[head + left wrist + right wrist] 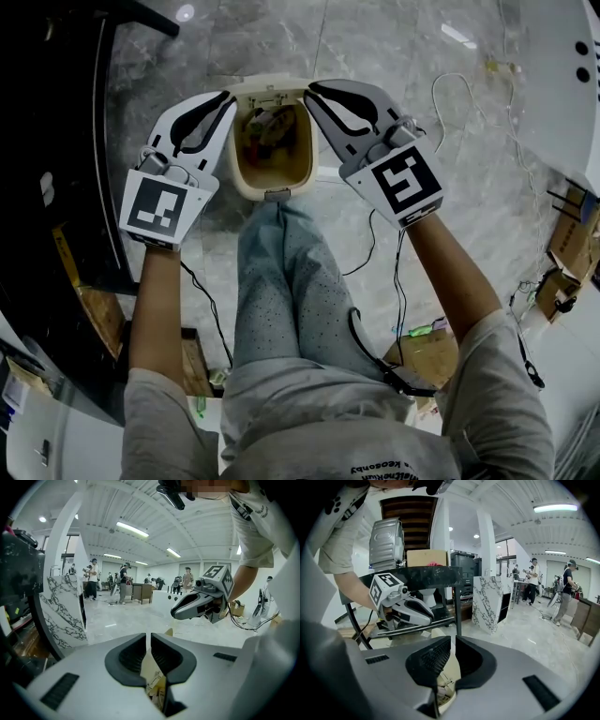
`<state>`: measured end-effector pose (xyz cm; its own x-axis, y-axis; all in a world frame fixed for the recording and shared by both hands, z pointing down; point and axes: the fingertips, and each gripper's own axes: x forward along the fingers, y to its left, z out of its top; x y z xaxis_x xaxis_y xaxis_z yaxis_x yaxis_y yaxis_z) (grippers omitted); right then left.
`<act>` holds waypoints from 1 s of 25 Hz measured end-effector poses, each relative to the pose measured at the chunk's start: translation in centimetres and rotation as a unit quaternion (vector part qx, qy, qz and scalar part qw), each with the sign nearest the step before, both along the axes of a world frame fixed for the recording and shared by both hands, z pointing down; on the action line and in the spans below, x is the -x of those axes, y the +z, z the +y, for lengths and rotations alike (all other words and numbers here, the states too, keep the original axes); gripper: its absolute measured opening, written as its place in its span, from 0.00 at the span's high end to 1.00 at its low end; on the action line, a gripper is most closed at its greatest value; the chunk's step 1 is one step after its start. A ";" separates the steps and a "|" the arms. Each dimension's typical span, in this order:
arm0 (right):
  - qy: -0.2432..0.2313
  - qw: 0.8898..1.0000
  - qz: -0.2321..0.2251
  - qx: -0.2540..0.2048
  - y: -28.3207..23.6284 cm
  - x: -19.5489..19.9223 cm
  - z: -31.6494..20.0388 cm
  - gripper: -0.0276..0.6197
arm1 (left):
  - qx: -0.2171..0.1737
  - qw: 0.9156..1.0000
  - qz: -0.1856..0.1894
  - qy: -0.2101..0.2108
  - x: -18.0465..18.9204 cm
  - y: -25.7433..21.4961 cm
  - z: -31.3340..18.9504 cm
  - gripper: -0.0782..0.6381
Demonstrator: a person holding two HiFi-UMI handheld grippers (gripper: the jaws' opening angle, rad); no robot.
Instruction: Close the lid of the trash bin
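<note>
A cream trash bin (246,178) stands open on the floor in front of the person's knees, with rubbish showing inside. Its lid (272,86) is tipped up at the far rim. My left gripper (228,97) hangs over the bin's left rim, jaws shut and empty. My right gripper (314,90) is over the right rim, also shut and empty. In the left gripper view my jaws (148,637) are closed above the bin's contents (157,686), and the right gripper (174,614) floats opposite. The right gripper view shows its jaws (453,641) closed, facing the left gripper (432,618).
A black table frame (56,187) runs along the left. Cables (450,103) trail over the marble floor, and cardboard boxes (572,244) sit at the right. The person's legs (281,281) are just behind the bin. A marble-clad pillar (61,606) and several people stand farther off.
</note>
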<state>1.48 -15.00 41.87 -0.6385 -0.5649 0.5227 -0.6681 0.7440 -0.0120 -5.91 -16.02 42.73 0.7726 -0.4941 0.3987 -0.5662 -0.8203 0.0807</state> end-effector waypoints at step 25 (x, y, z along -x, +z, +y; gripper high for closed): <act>-0.051 0.993 0.095 0.047 5.5 -0.8 -1.4 0.75 | 0.051 0.994 -0.072 0.059 -0.1 4.5 -1.0 0.63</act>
